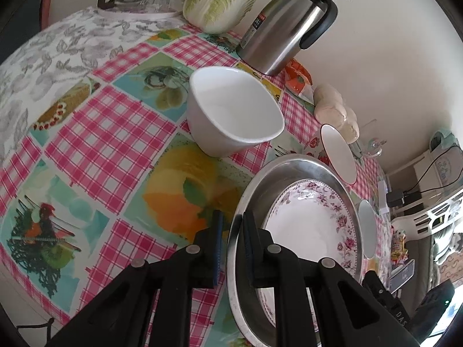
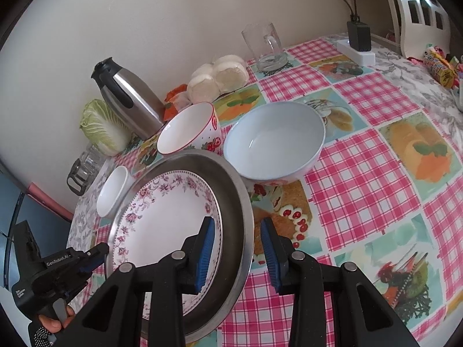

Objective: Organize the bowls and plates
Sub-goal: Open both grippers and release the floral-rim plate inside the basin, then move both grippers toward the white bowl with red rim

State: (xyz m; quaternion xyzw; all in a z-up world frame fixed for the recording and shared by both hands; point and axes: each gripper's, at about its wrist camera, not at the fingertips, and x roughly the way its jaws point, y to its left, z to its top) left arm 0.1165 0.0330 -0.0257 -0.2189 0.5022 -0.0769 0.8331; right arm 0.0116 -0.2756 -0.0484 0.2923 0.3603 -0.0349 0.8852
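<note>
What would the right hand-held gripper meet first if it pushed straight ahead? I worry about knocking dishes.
Probably the large pale blue bowl, which lies just beyond the right hand-held gripper straddling the steel pan's rim; depth is uncertain.

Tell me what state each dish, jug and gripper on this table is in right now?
Steel pan: tilted, left rim raised, holding the plate.
Floral plate: lying inside the pan.
Left gripper: shut on the pan's rim.
Right gripper: jaws straddle the opposite rim, not pressing.
Pale blue bowl: upright, empty.
Strawberry bowl: upright, empty.
Small white bowl: upright, empty.
Glass mug: upright, empty.
Steel jug: upright, lid on.
</note>
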